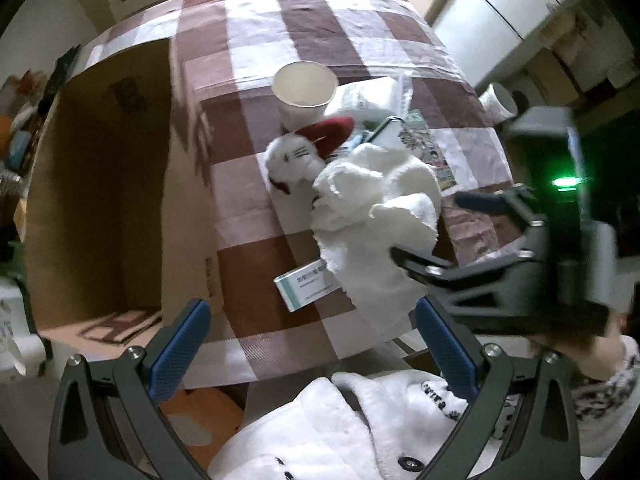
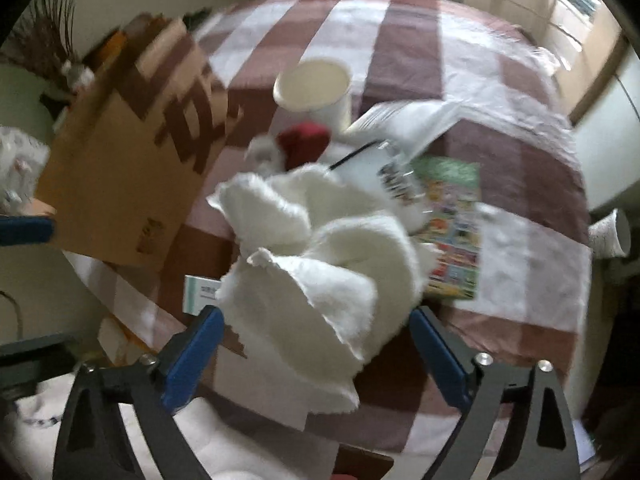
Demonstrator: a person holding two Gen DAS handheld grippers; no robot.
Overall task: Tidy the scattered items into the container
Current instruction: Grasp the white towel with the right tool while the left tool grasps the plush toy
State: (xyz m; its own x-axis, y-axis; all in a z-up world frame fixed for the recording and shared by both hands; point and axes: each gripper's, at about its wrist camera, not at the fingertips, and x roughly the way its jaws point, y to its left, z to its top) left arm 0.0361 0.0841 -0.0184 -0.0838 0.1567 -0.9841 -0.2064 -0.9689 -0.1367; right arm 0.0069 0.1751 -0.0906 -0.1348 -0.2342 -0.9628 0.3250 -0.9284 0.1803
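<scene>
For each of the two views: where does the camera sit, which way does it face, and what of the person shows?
Left wrist: rides the left gripper, facing down at the table edge; shows its blue fingers, the right gripper, a white sleeve.
Right wrist: rides the right gripper, facing steeply down over the white towel; only its own fingers show clearly.
Shared: towel, cardboard box, paper cup.

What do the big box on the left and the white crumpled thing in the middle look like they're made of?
Box: corrugated cardboard by the look, matte brown, with printed dark markings and a folded flap. White cloth: soft, fluffy fabric, probably terry or fleece; it bunches in thick folds with fuzzy, slightly frayed edges.
</scene>
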